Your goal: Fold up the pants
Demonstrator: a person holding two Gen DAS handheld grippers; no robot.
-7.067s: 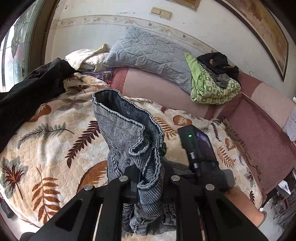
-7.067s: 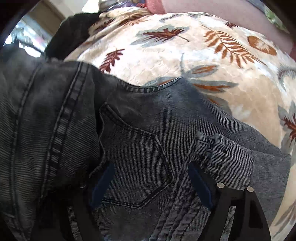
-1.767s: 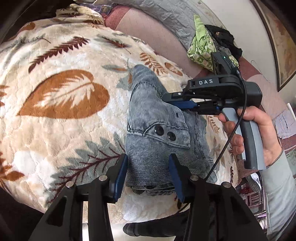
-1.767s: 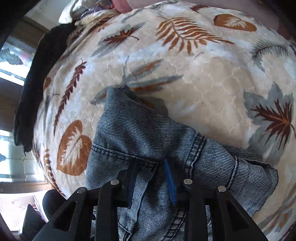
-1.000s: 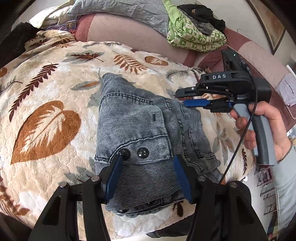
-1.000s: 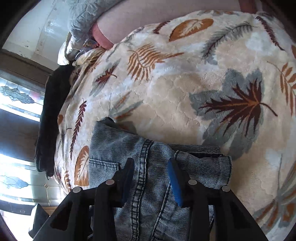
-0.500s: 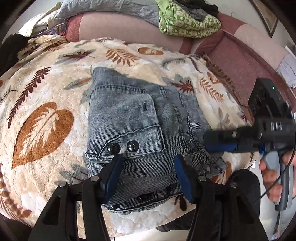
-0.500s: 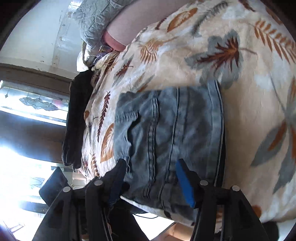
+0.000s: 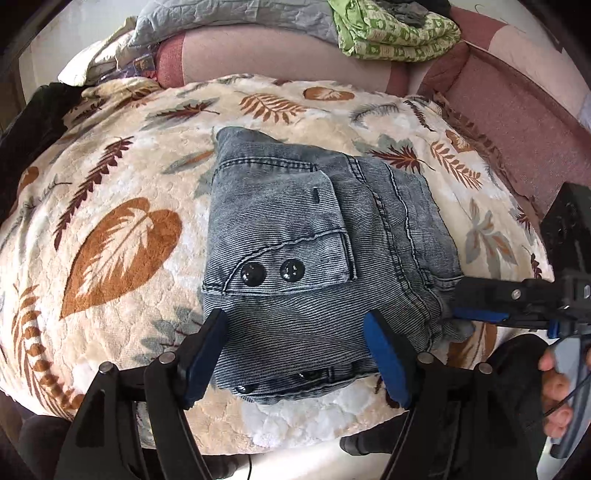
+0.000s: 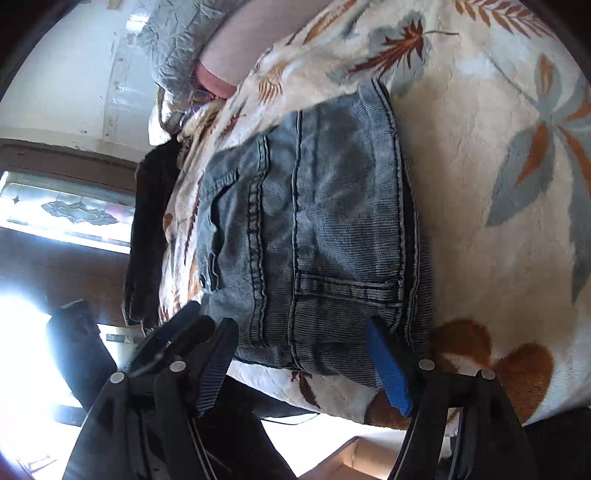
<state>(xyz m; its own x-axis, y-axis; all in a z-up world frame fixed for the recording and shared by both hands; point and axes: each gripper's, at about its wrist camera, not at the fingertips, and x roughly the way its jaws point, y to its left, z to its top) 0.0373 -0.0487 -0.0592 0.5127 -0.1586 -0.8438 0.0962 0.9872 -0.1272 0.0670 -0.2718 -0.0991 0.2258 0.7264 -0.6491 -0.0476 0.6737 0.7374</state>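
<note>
Left tool (image 9: 295, 347): jaws spreading, blue pads clear of the cloth, nothing clamped — the near edge of the pants (image 9: 314, 236) lies below and between them. Right tool (image 10: 303, 354): jaws likewise spreading, released; the edge of the folded bundle sits between its fingers, and whether the blue pad on the right side brushes the denim cannot be told. In the left wrist view the right tool shows at the right edge, its fingers lying level just beside the bundle's right-hand corner, with part of a hand (image 9: 557, 391) on the grip below.

Pants: grey-blue washed denim, folded into a compact, roughly rectangular stack. Uppermost is a flap bearing two dark buttons (image 9: 271, 273); seams and a waistband run along the right side of the stack. The stack lies flat near the front edge of the bed.

Bed cover: cream blanket (image 9: 122, 206) printed with brown and grey leaves, directly under the pants. Dark clothing (image 9: 33, 122) hangs at the blanket's left edge. Behind the blanket — a pink cushioned back (image 9: 266, 59), a grey quilted pillow (image 9: 221, 18) on it, and a green patterned bundle (image 9: 395, 37) to the right. A bright window (image 10: 55, 210) shows in the right wrist view.
</note>
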